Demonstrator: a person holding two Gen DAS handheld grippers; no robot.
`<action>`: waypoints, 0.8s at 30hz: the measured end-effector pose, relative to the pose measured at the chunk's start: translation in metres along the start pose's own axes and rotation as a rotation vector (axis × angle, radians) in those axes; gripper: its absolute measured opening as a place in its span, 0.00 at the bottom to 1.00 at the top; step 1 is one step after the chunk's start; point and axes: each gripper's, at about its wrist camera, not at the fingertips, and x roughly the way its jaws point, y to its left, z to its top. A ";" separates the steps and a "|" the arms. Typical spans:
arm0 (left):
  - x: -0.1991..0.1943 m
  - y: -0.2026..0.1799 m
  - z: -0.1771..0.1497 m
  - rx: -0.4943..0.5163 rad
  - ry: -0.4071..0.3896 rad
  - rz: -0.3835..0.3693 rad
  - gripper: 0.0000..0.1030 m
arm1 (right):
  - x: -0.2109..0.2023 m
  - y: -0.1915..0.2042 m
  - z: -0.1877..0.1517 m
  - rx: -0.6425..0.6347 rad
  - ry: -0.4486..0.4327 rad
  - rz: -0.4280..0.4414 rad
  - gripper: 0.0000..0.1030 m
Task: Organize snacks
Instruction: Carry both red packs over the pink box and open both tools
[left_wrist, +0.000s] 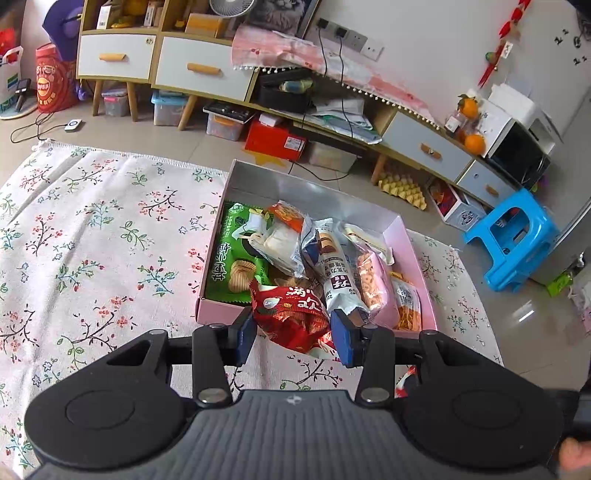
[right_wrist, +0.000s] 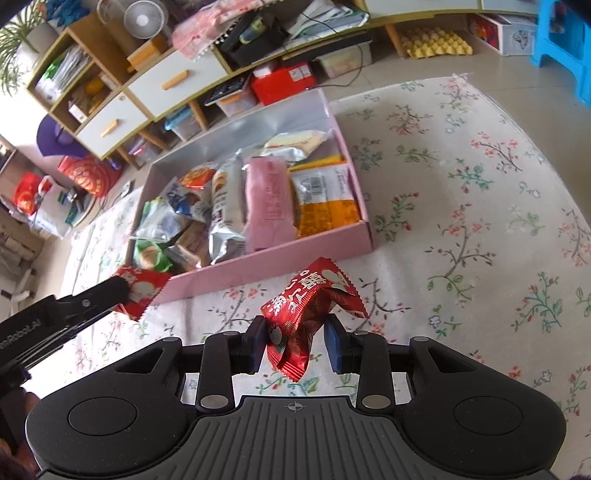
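Pink box (right_wrist: 258, 266) beyond both claws' red packets (right_wrist: 310, 306).

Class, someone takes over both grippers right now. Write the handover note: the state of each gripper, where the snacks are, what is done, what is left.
Left gripper: a red snack packet sits between its fingers at the near edge of the pink box; the grip looks loose.
Right gripper: a second red packet between its fingers, above the floral cloth, short of the box.
Done: many snacks already lie in the box.
Left: put both red packets into the box.
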 end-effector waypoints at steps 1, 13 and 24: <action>0.000 0.000 0.001 0.001 -0.002 0.001 0.39 | -0.003 -0.001 0.003 0.004 -0.011 0.002 0.31; 0.003 0.021 0.049 -0.060 -0.130 0.004 0.39 | -0.007 -0.036 0.065 0.085 -0.073 0.002 0.31; 0.047 0.014 0.068 -0.066 -0.119 -0.051 0.39 | 0.027 -0.017 0.110 0.026 -0.091 0.022 0.31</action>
